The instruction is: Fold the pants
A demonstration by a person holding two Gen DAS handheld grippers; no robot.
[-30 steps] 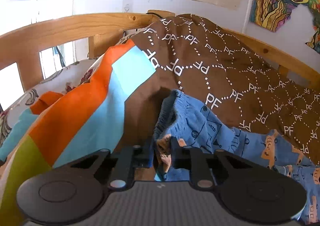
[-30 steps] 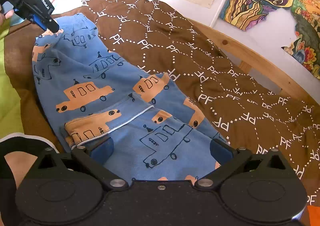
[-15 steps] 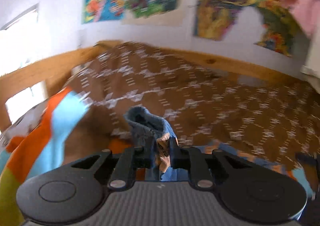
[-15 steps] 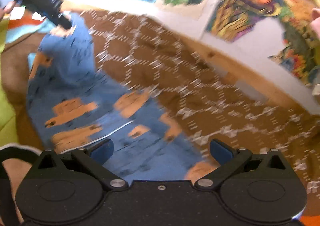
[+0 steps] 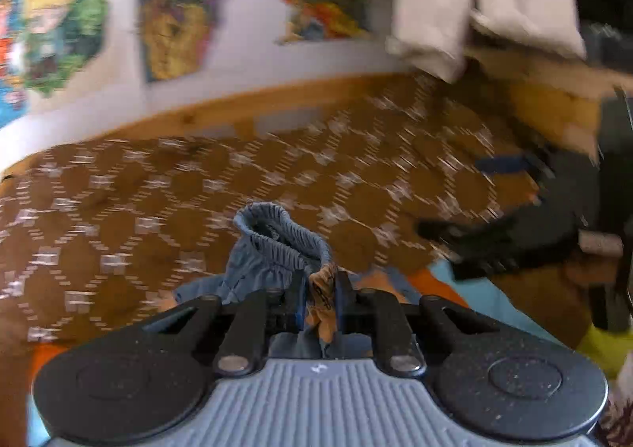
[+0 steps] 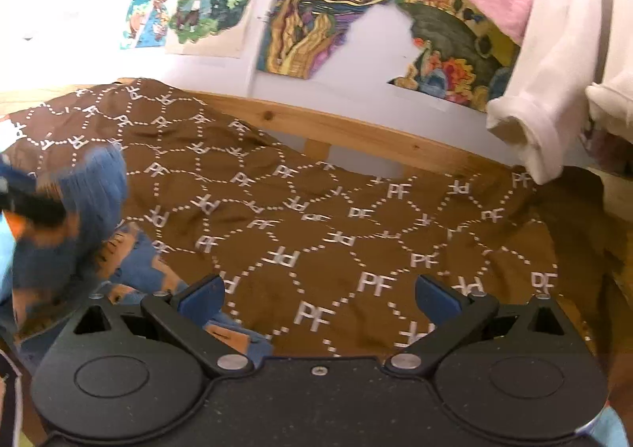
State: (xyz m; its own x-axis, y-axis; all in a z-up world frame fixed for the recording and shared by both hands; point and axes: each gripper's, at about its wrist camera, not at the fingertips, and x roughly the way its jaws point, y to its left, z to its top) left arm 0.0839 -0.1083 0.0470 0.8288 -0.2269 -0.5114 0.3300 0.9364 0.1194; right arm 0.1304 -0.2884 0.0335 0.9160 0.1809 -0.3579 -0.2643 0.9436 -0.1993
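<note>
The blue pants with orange cars (image 5: pixel 273 249) hang bunched from my left gripper (image 5: pixel 319 288), which is shut on the elastic waistband, lifted over the brown patterned blanket (image 5: pixel 198 201). In the right wrist view the pants (image 6: pixel 91 201) show as a blurred blue and orange mass at the far left, with the left gripper (image 6: pixel 27 205) on them. My right gripper (image 6: pixel 318 294) stands open over the blanket (image 6: pixel 356 233) with nothing between its fingers; only a pants corner (image 6: pixel 233 340) lies below its left finger. The right gripper (image 5: pixel 494 217) appears blurred at the right of the left wrist view.
A wooden bed rail (image 6: pixel 356 130) runs behind the blanket, under wall drawings (image 6: pixel 324 7). White and pink clothes (image 6: pixel 561 63) hang at the upper right. A bright orange, light blue and green cover (image 5: pixel 474 296) lies at the bed's near side.
My left gripper swung the waistband from the bed's left end toward the right, lifting the pants. The right gripper rose and turned right, so the spread pants left its view.
</note>
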